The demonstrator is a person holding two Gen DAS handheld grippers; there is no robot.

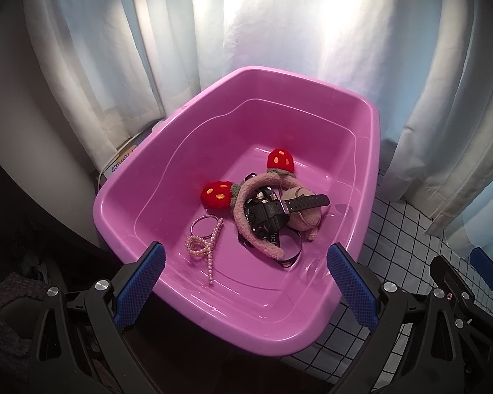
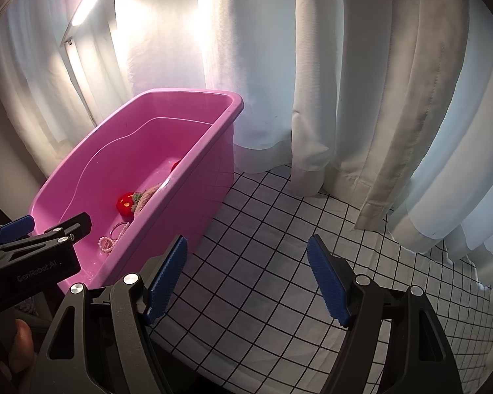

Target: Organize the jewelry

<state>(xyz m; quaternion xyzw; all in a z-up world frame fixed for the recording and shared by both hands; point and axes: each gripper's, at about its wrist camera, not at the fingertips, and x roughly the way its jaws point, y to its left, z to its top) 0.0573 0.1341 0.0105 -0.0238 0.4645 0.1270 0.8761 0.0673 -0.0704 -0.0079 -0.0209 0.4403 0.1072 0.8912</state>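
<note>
Just ahead of my wide-open left gripper lies the pink plastic tub; my right gripper gapes empty over checked cloth.

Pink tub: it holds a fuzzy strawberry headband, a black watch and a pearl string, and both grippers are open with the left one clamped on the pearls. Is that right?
Not quite. The left gripper holds nothing: the left wrist view shows its jaws wide apart above the tub's near rim, with the pearls lying loose on the tub floor. The headband, watch and open right gripper are as you say.
</note>
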